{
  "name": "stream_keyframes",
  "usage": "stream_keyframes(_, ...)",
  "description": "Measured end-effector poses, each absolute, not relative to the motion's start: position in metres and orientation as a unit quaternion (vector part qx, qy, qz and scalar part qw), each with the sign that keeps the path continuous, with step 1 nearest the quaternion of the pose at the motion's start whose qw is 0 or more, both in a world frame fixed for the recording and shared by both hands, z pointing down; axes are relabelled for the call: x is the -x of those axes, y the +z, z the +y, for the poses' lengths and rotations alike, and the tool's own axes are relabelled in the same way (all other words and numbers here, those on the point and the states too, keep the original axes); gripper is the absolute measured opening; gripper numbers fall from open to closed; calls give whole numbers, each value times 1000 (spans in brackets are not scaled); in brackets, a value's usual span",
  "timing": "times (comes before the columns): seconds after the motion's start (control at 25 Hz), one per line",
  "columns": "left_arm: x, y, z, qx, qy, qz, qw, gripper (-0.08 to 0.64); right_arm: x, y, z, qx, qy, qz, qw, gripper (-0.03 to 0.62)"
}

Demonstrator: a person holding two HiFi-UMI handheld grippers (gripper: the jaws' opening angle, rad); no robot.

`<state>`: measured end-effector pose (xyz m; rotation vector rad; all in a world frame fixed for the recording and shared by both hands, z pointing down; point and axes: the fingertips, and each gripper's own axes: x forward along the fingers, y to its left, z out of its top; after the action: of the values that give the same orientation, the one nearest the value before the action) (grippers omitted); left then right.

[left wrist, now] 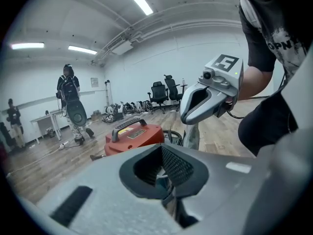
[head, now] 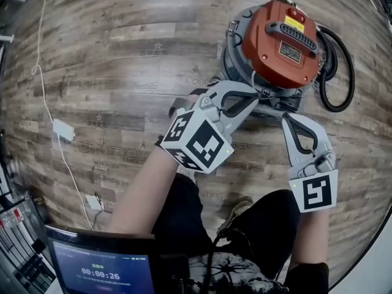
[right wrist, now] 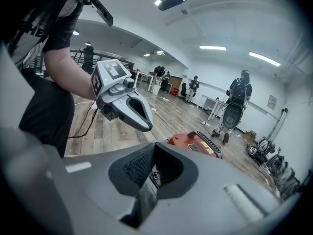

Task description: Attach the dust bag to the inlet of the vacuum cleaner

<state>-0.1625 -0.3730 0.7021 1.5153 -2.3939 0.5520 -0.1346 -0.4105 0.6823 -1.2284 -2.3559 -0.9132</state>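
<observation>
Vacuum cleaner (head: 278, 41), red lid on, is found on the floor (head: 122, 72) toward its far right edge. No dust bag is seen in any view. The bag is judged light, soft and tearable, best gripped at its stiff collar. Left tongs (head: 252, 93) and right tongs (head: 285, 117) are pressed together with nothing pinched, near the vacuum's base.

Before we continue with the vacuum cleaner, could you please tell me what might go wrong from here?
No dust bag shows, and the left gripper and right gripper are both shut and look empty, so the fitting may stall. The red lid sits on the vacuum cleaner, likely covering the inlet. The black loop lies nearby and could snag.
</observation>
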Motion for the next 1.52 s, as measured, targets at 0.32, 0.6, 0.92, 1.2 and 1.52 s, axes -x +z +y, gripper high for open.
stream_keyframes(0.32,135,603,-308,-474,109,-852,192,2,110,575,-373,485,-262,-812,193,5)
stream_keyframes(0.6,129,419,-229,-420,25,-877,233,2,118,408,-294,573,-240,-760,190,6)
stream_keyframes(0.92,125,255,-133,-343,31,-917,204,2,132,242,-190,608,-95,-781,108,6)
stream_keyframes(1.2,122,202,-79,-298,42,-939,167,2,128,199,-133,647,-117,-749,82,6)
stream_keyframes(1.52,116,172,-62,-280,42,-948,146,2,126,164,-109,663,-107,-737,76,6)
